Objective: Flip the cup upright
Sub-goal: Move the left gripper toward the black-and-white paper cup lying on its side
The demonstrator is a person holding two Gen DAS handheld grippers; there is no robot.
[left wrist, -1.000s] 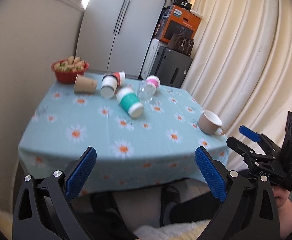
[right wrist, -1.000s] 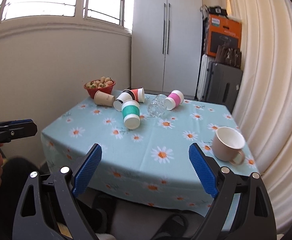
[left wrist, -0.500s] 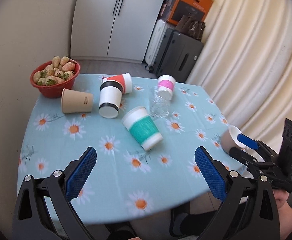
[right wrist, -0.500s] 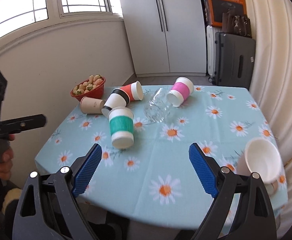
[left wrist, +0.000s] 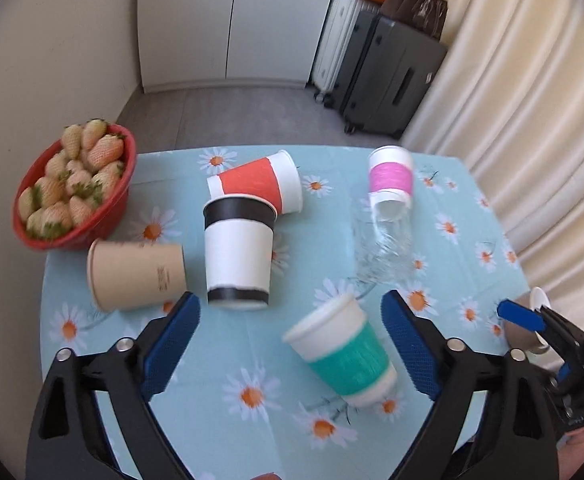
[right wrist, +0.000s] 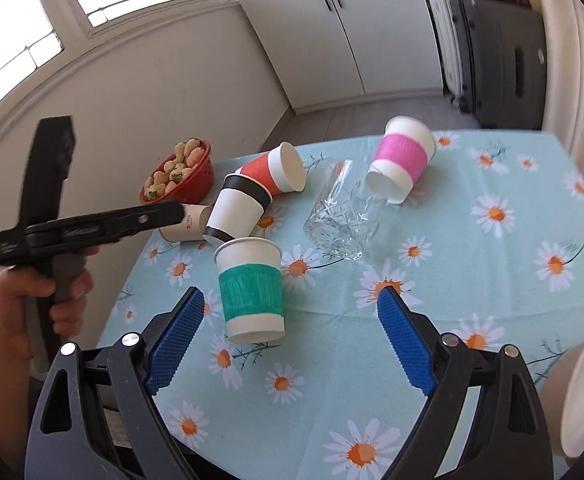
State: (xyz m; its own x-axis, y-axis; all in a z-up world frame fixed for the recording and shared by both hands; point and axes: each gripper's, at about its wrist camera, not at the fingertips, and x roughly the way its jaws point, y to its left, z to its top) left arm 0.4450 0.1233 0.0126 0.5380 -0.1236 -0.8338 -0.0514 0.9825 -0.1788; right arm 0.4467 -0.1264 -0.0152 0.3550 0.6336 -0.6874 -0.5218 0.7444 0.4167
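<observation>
A: Cups everywhere, all on their sides. Which one is in hand?

B: None. Both claws are spread wide with nothing between the pads. The left gripper (left wrist: 290, 344) hangs over the near edge of the table (left wrist: 220, 408), and the green-banded cup (left wrist: 341, 356) lies just ahead of it, toward its right finger, tipped over with the rim pointing away to the left.

A: And the right gripper (right wrist: 292, 344)?

B: In its own view the same cup (right wrist: 251, 289) sits just ahead and toward its left finger. I'd judge this as the approach step: no contact yet.

A: What lies further out?

B: Ahead of the left claw, the black-banded cup (left wrist: 239, 252) and the tan cup (left wrist: 136, 274); beyond those the red cup (left wrist: 258, 188), the pink-banded cup (left wrist: 391, 180) and a clear glass (left wrist: 383, 248). A strawberry bowl (left wrist: 76, 188) is far left, and a beige mug (right wrist: 579, 396) lies at the right claw's right edge.

A: Next move?

B: Probably straddle the green band across the cup's width, close gently since paper crushes, then rotate the wrist until the rim faces up.
</observation>
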